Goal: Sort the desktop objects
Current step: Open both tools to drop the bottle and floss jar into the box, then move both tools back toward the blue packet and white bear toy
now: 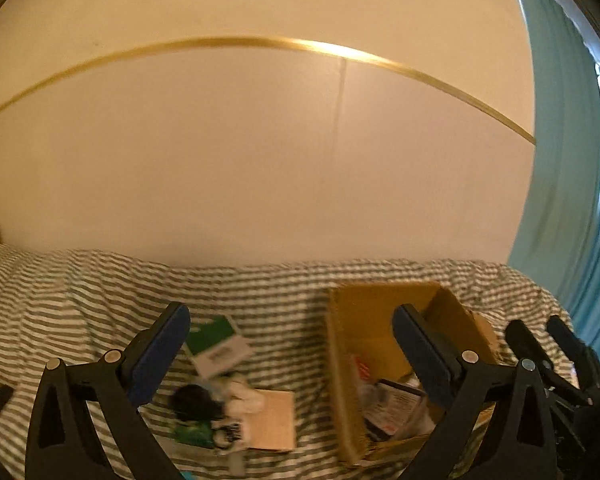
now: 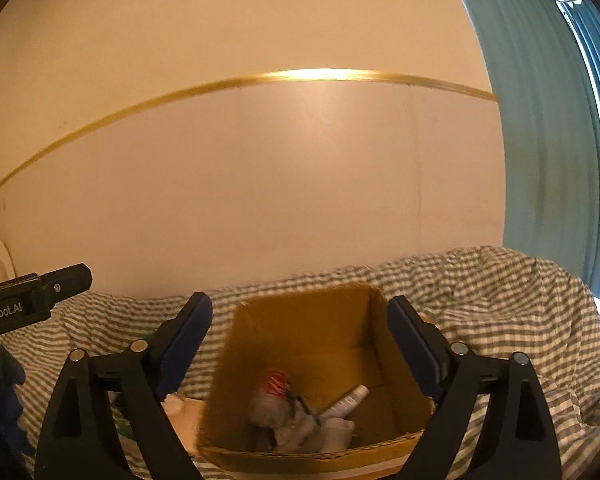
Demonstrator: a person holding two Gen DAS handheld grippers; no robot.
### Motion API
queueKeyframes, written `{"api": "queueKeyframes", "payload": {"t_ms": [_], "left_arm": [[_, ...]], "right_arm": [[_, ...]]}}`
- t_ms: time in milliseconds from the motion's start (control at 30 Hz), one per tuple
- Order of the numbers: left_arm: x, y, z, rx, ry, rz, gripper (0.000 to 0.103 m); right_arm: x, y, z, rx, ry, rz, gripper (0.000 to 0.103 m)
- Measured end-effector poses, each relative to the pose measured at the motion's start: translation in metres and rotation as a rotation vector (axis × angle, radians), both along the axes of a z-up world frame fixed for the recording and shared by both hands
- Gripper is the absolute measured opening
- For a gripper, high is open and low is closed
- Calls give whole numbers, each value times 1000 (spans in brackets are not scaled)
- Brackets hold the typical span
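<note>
Striped cloth covers the surface. Both the left tool and right tool are held wide open, empty. Loose items lie beside the cardboard box; the light, stiff green-and-white carton is best gripped across its flat faces.

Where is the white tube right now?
In the right wrist view, the white tube lies inside the cardboard box, right of centre on its floor, beside the red-capped item and crumpled wrappers.
</note>
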State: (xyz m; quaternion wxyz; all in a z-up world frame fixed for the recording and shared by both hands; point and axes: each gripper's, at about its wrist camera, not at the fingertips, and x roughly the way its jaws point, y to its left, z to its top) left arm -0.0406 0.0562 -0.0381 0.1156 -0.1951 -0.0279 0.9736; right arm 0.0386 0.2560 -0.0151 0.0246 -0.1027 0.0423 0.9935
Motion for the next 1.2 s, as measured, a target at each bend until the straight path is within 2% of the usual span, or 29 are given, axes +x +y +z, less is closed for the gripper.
{"api": "queueKeyframes", "payload": {"t_ms": [267, 500, 667, 800, 967, 1200], "left_arm": [[20, -61, 23, 4, 34, 119, 103], [38, -105, 31, -3, 57, 187, 103], [48, -127, 26, -14, 58, 194, 103], [53, -141, 19, -27, 40, 183, 103], [51, -155, -1, -10, -22, 193, 103], [49, -158, -27, -45, -89, 170, 103]], "right_arm": [[20, -30, 16, -14, 38, 65, 103], [29, -63, 22, 9, 38, 122, 103], [35, -91, 19, 30, 25, 181, 103], [41, -115, 10, 51, 8, 237, 103], [46, -142, -9, 86, -23, 295, 103], [46, -163, -48, 90, -110, 341, 103]]}}
